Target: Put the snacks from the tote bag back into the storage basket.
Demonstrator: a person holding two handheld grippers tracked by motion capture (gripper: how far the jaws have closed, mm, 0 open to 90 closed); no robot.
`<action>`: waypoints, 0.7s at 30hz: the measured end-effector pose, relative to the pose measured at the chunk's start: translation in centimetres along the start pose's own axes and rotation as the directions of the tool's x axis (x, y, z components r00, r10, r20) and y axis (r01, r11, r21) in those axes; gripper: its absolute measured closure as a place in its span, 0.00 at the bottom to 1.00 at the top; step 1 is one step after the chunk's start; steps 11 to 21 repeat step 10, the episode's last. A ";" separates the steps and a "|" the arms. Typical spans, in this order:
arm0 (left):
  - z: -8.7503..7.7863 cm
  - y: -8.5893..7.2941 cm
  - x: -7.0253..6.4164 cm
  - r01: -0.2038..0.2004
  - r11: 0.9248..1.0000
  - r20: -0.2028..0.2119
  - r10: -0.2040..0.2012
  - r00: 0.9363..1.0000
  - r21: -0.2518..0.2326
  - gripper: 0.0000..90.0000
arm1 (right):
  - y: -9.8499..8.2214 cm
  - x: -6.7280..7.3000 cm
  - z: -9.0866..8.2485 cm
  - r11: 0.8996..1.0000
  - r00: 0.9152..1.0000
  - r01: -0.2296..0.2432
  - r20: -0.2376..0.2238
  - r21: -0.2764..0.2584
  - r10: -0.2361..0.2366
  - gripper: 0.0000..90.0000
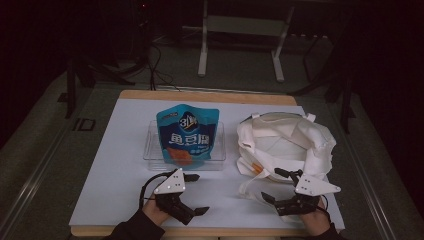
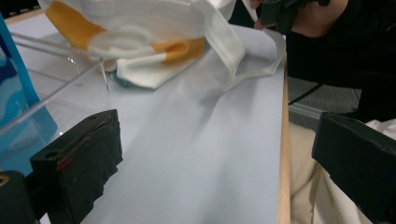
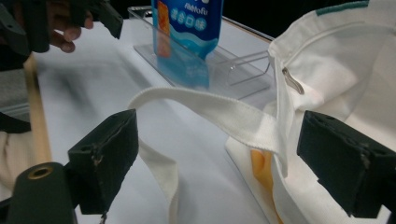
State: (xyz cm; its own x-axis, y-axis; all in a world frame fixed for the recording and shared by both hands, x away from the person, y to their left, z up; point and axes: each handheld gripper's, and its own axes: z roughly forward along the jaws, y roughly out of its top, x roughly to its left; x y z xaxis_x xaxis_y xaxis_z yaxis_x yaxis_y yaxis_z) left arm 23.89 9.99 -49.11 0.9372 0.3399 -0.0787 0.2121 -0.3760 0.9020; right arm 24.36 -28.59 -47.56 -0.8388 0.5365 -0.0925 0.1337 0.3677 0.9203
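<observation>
A blue snack pouch (image 1: 187, 136) stands in a clear plastic tray (image 1: 220, 159) at the middle of the white mat. To its right lies a white cloth tote bag (image 1: 285, 145) with orange inside. My left gripper (image 1: 199, 194) is open near the front edge, in front of the tray, with nothing between its jaws (image 2: 215, 163). My right gripper (image 1: 271, 184) is open at the tote's front left corner. In the right gripper view a white strap (image 3: 219, 112) of the tote runs across the gap between the jaws (image 3: 215, 158), not clamped.
The white mat (image 1: 120, 165) covers a wooden table whose edge (image 2: 283, 154) runs close by the left gripper. Dark floor, cables and a metal stand (image 1: 240, 30) lie beyond the far edge. Bare mat stretches left of the tray.
</observation>
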 end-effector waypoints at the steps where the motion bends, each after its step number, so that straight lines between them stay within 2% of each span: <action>1: 0.0 0.0 0.0 0.000 1.000 0.001 0.000 1.000 0.002 0.02 | -0.1 0.0 0.1 1.000 1.000 0.001 -0.003 0.004 -0.001 0.14; 21: 0.0 -0.2 0.1 0.009 1.000 0.006 -0.009 1.000 -0.003 0.02 | -0.3 0.0 0.3 1.000 1.000 0.009 -0.004 0.016 -0.009 0.14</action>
